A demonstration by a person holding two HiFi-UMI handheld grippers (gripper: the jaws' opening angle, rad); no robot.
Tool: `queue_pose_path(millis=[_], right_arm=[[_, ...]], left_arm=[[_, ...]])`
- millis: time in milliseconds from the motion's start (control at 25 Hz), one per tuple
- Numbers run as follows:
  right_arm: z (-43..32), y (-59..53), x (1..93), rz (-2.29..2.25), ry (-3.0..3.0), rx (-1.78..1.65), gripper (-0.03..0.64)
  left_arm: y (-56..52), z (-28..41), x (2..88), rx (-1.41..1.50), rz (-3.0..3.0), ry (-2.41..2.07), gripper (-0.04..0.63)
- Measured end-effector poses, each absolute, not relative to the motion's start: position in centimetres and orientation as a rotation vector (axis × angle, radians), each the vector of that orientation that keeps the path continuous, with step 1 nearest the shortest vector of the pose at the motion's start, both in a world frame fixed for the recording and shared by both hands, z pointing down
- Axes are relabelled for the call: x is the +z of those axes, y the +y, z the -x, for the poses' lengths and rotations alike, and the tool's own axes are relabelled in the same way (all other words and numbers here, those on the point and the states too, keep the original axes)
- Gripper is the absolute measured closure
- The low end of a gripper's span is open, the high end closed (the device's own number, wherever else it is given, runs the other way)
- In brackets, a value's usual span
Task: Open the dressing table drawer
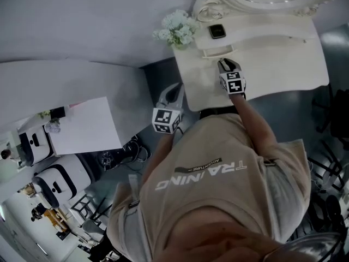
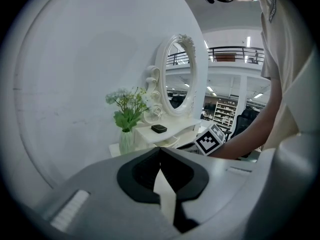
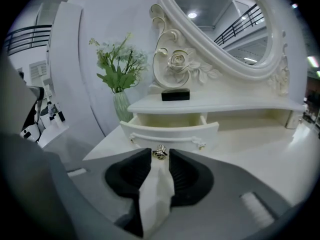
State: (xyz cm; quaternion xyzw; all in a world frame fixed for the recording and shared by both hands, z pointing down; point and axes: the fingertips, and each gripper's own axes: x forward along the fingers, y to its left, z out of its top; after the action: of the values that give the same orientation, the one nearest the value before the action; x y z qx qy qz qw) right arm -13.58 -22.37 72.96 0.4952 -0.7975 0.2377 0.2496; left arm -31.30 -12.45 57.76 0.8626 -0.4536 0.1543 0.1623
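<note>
Drawer (image 3: pixel 172 129) stands pulled out below the mirror (image 3: pixel 220 24). Right gripper (image 3: pixel 160 156) has its jaws slightly spread either side of the knob (image 3: pixel 159 152). Left gripper (image 2: pixel 160 151) hangs left of the mirror, jaws pressed together, empty.

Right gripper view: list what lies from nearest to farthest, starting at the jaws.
right gripper → drawer knob → open drawer → black box on the upper shelf → oval mirror
</note>
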Motion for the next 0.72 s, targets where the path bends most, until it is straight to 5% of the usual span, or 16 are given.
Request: queue_pose_path(millis=[480,720], right_arm=[[13.2,-18.7,65.6,-1.125,-2.37,0.606,0.506],[11.8,-18.0,60.4,-1.07,-2.455,0.509,0.603]], left_arm=[[-14.1,30.0,56.4,0.379,-2.492,-1.367,0.588],[-14.5,29.5,53.9,0.347,-2.523,-1.42,0.588]])
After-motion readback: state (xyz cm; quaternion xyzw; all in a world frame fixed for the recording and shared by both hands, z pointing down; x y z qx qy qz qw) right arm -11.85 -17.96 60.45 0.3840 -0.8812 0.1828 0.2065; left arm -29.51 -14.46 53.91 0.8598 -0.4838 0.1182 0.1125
